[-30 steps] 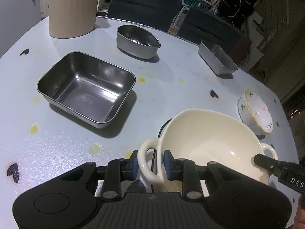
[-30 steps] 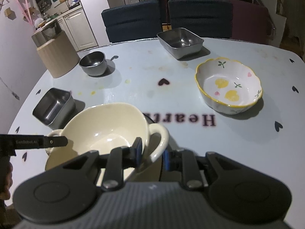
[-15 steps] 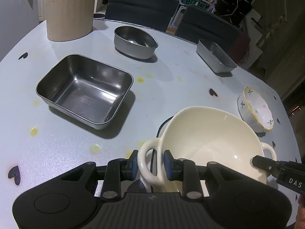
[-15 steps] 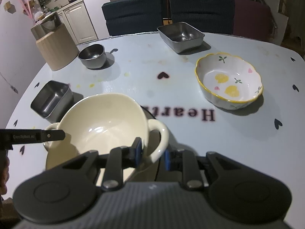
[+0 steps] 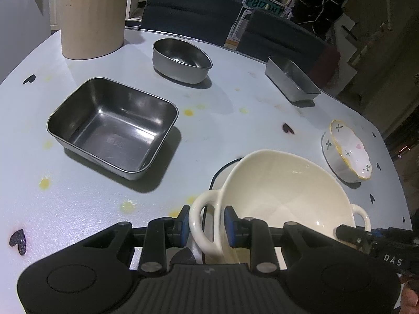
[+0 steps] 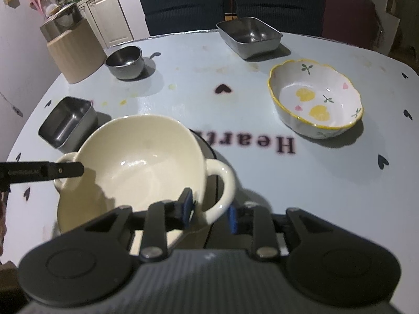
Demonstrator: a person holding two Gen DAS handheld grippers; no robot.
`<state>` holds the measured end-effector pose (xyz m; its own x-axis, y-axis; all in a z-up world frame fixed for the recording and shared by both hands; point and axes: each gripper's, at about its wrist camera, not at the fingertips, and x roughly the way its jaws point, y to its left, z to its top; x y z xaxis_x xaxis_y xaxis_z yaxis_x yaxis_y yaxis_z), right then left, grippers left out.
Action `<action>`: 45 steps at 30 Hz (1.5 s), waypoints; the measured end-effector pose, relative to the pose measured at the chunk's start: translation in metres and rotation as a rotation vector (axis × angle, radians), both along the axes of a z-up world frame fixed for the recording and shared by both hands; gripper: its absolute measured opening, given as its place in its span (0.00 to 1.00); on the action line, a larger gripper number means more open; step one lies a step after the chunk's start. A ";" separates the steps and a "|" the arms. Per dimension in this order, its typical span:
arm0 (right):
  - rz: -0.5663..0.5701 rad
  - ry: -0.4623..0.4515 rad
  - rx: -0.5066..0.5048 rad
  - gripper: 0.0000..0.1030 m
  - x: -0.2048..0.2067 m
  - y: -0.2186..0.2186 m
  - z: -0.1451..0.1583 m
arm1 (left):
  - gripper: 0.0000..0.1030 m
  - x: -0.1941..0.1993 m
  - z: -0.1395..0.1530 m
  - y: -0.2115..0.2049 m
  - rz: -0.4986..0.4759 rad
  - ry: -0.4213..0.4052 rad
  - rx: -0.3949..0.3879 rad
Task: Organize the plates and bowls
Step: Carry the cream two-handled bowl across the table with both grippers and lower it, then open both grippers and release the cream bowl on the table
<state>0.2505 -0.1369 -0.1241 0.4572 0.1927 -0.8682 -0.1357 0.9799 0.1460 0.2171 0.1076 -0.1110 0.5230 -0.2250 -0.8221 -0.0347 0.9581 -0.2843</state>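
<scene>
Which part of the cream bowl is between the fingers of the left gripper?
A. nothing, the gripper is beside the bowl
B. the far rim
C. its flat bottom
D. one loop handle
D. In the left wrist view, the left gripper has its two blue pads on either side of one loop handle of the cream bowl.

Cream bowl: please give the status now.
Left gripper shut on one handle. Right gripper opening around the other. Cream bowl over a dark-rimmed plate. Nothing in the way.

Dim overhead light, soft shadows, fisheye-bent edges
</scene>
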 end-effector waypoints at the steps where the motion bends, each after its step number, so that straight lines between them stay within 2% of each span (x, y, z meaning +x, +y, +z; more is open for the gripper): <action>1: 0.000 0.005 0.000 0.33 -0.001 0.000 0.000 | 0.27 0.000 0.000 0.000 -0.002 -0.001 0.000; 5: 0.001 0.033 -0.013 0.37 0.000 0.001 -0.003 | 0.27 -0.001 0.003 -0.002 -0.016 -0.019 -0.002; 7: 0.012 0.044 -0.055 0.43 -0.001 0.004 -0.007 | 0.27 -0.001 0.004 -0.004 -0.017 -0.023 0.003; 10: 0.048 0.025 -0.109 0.45 -0.004 0.012 -0.007 | 0.27 0.000 0.004 -0.004 -0.017 -0.019 0.001; 25: 0.047 0.027 -0.096 0.45 -0.003 0.009 -0.007 | 0.28 -0.001 0.003 -0.004 -0.031 0.003 0.023; 31: 0.036 0.028 -0.075 0.45 -0.002 0.005 -0.007 | 0.31 -0.005 0.005 -0.009 -0.059 0.014 0.045; 37: 0.019 -0.016 -0.051 0.46 -0.004 0.000 0.001 | 0.37 -0.009 0.005 -0.010 -0.061 0.035 0.072; 40: 0.021 -0.025 -0.048 0.55 -0.006 -0.003 0.003 | 0.47 -0.012 0.008 -0.009 -0.059 0.029 0.073; 42: 0.029 -0.043 -0.045 0.63 -0.008 -0.006 0.004 | 0.67 -0.014 0.013 -0.009 -0.060 0.015 0.080; 45: 0.040 -0.077 -0.042 0.79 -0.014 -0.012 0.009 | 0.83 -0.020 0.022 -0.011 -0.063 -0.021 0.088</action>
<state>0.2368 -0.1487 -0.1152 0.5156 0.1760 -0.8385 -0.1837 0.9786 0.0925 0.1974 0.0969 -0.0889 0.5277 -0.1852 -0.8290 0.0313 0.9795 -0.1988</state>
